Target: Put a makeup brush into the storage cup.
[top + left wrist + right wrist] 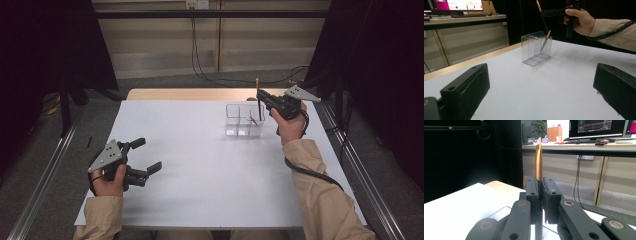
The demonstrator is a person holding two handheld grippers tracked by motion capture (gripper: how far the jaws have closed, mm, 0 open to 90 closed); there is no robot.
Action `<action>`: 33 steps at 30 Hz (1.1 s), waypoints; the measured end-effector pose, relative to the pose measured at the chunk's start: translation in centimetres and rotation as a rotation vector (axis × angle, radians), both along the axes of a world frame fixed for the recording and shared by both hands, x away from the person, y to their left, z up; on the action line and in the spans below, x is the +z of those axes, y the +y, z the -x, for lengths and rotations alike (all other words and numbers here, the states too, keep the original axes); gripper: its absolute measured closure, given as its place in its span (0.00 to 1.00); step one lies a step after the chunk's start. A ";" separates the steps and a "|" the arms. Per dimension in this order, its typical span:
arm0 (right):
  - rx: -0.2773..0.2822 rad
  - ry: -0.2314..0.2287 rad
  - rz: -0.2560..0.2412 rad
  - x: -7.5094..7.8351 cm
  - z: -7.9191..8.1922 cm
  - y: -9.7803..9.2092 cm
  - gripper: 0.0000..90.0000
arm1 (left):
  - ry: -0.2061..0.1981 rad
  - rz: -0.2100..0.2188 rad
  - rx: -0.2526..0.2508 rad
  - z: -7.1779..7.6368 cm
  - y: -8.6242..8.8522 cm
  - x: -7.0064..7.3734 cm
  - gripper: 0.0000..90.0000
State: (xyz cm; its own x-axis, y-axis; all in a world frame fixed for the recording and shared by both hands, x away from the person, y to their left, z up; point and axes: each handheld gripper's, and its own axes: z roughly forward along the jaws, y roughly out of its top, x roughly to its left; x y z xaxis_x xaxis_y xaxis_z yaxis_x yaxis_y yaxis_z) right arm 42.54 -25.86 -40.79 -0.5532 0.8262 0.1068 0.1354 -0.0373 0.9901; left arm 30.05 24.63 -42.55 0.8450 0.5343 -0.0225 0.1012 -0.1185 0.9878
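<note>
Left gripper (145,155) fingers idle, wide apart; right gripper (261,98) pinches slim black gold-capped pen (258,97) above clear plastic divided box (243,120); lowering presumably follows.

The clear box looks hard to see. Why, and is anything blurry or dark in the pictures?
High view: the clear box is see-through and pale on the white table, so mostly its edges show; the room at both sides is very dark. Left gripper view: the near left claw is soft, the box sharper. Right gripper view: the right claw and its pen are sharp, the left side black.
</note>
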 end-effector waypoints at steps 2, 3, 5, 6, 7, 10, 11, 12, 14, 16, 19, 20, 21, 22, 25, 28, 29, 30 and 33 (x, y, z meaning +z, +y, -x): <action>0.002 0.001 -0.001 0.0 0.0 0.0 0.93 | -0.001 -0.001 0.000 0.0 0.0 0.0 0.01; 0.002 -0.001 0.001 0.0 0.0 0.0 0.93 | -0.001 -0.001 0.000 0.0 0.1 0.0 0.00; 0.007 -0.001 0.005 0.0 0.0 0.0 0.93 | -0.001 -0.001 0.001 0.0 0.0 0.0 0.01; 0.006 0.001 0.006 0.0 0.1 0.1 0.93 | -0.001 0.000 0.001 0.0 0.0 0.0 0.01; 0.009 -0.001 0.010 -0.1 0.1 0.1 0.93 | -0.001 0.000 0.001 0.0 0.0 0.0 0.01; 0.014 0.003 0.015 -0.3 0.1 0.0 0.93 | 0.000 -0.002 0.001 0.0 0.0 0.0 0.01; 0.012 0.007 0.017 -0.3 0.1 0.0 0.93 | 0.000 -0.001 0.001 0.0 0.0 0.0 0.00; 0.011 0.008 0.015 -0.3 0.1 0.0 0.93 | 0.001 0.000 0.001 0.0 0.0 0.0 0.01; 0.008 0.011 0.010 -0.4 0.1 -0.2 0.93 | 0.000 0.000 0.001 0.0 0.0 0.0 0.01; 0.005 0.015 0.011 -0.4 0.2 -0.3 0.93 | -0.001 0.000 0.000 0.0 0.0 0.0 0.00; 0.005 0.015 0.013 -0.6 0.2 -0.4 0.93 | 0.003 0.001 -0.003 -0.1 0.0 0.0 0.01; 0.006 0.018 0.012 -0.6 0.3 -0.4 0.93 | 0.003 0.001 -0.002 -0.1 0.0 0.0 0.01; 0.007 0.017 0.016 -0.7 0.3 -0.4 0.93 | 0.000 0.001 -0.001 -0.1 0.0 0.0 0.01; 0.006 0.021 0.017 -0.8 0.3 -0.4 0.93 | 0.000 0.001 0.000 0.0 0.0 0.0 0.01; 0.005 0.020 0.020 -0.9 0.4 -0.4 0.93 | -0.001 0.000 -0.001 0.0 0.0 0.1 0.01; 0.006 0.023 0.026 -0.9 0.5 -0.5 0.93 | 0.000 0.000 -0.001 0.0 0.0 0.0 0.00; 0.007 0.023 0.025 -0.9 0.5 -0.5 0.93 | 0.000 0.001 0.000 0.0 0.0 0.0 0.01; 0.008 0.024 0.026 -0.9 0.5 -0.5 0.93 | 0.000 0.001 0.001 0.0 0.0 0.1 0.01; 0.008 0.024 0.026 -1.0 0.5 -0.5 0.93 | 0.001 0.001 0.003 0.1 0.1 0.1 0.00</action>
